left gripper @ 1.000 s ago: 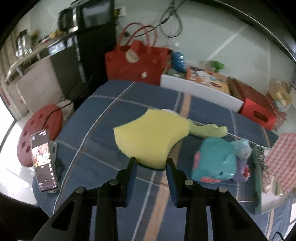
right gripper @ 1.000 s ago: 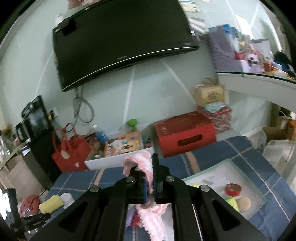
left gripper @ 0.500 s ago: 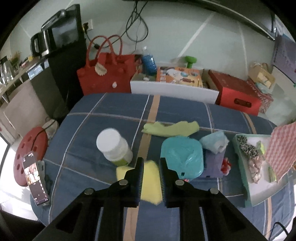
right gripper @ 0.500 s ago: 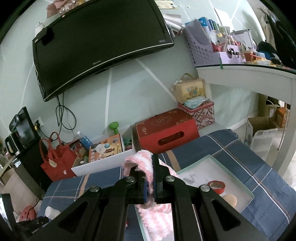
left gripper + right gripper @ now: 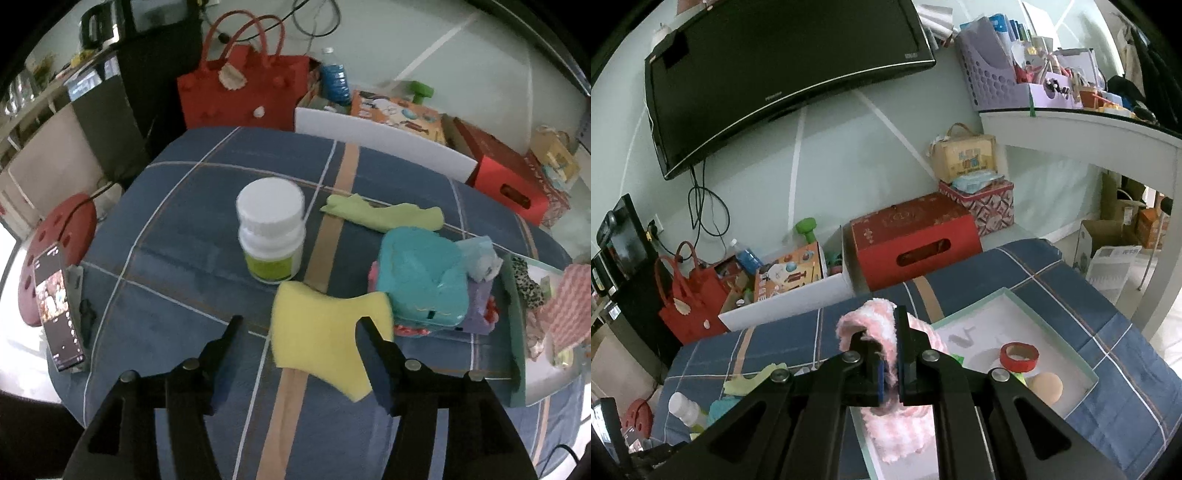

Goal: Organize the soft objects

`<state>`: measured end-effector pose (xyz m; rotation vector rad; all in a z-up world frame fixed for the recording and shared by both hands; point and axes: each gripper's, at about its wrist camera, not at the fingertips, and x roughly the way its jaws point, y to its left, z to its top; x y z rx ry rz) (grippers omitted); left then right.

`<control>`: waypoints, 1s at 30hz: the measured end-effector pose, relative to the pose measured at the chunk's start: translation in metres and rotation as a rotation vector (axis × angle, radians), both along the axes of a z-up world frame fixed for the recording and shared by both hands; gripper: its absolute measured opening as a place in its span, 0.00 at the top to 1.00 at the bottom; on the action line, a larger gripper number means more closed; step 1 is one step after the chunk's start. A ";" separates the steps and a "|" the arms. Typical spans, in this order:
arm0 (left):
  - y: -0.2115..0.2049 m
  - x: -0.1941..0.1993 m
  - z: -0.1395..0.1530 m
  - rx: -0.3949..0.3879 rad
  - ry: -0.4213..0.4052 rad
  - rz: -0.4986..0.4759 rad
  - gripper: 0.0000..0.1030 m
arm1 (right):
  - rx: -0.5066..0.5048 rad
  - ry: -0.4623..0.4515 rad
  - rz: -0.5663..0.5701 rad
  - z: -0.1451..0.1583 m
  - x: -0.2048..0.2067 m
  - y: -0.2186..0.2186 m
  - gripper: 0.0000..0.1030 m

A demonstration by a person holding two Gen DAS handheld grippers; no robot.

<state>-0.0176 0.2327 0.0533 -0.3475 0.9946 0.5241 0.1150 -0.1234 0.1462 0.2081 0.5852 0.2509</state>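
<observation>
Left wrist view: the left gripper [image 5: 300,334] hangs spread wide above the yellow sponge [image 5: 320,334], which lies on the blue plaid cloth [image 5: 177,243] just near of the white bottle [image 5: 271,234] and left of the teal pouch [image 5: 424,280].

Right wrist view: the right gripper [image 5: 889,345] pinches the pink-and-white cloth [image 5: 897,434], which drapes over the near left edge of the white tray [image 5: 1067,354].

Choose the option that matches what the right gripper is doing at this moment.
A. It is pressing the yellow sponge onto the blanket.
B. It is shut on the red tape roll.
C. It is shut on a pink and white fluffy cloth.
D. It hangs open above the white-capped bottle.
C: in the right wrist view the right gripper has its jaws closed on the pink and white fluffy cloth, which drapes down over the white tray.
</observation>
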 end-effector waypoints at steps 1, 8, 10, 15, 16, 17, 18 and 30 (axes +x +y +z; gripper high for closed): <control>-0.005 0.002 0.000 0.008 0.005 -0.014 0.38 | -0.001 0.003 0.000 0.000 0.001 0.000 0.96; -0.036 0.024 -0.013 0.088 0.091 -0.108 0.29 | 0.002 0.024 0.004 -0.004 0.004 0.000 0.96; -0.045 0.028 -0.015 0.101 0.102 -0.136 0.26 | 0.006 0.031 0.004 -0.005 0.004 -0.001 0.96; -0.056 0.035 -0.028 0.162 0.162 -0.163 0.19 | 0.015 0.047 0.005 -0.008 0.007 -0.003 0.96; -0.055 0.036 -0.029 0.170 0.171 -0.164 0.17 | 0.016 0.049 0.004 -0.008 0.007 -0.004 0.96; -0.054 0.036 -0.030 0.171 0.170 -0.166 0.13 | 0.019 0.051 0.002 -0.009 0.007 -0.005 0.96; -0.053 0.035 -0.030 0.172 0.171 -0.164 0.11 | 0.023 0.054 0.000 -0.009 0.008 -0.006 0.96; -0.056 0.030 -0.041 0.203 0.204 -0.223 0.00 | 0.030 0.072 0.003 -0.013 0.011 -0.007 0.96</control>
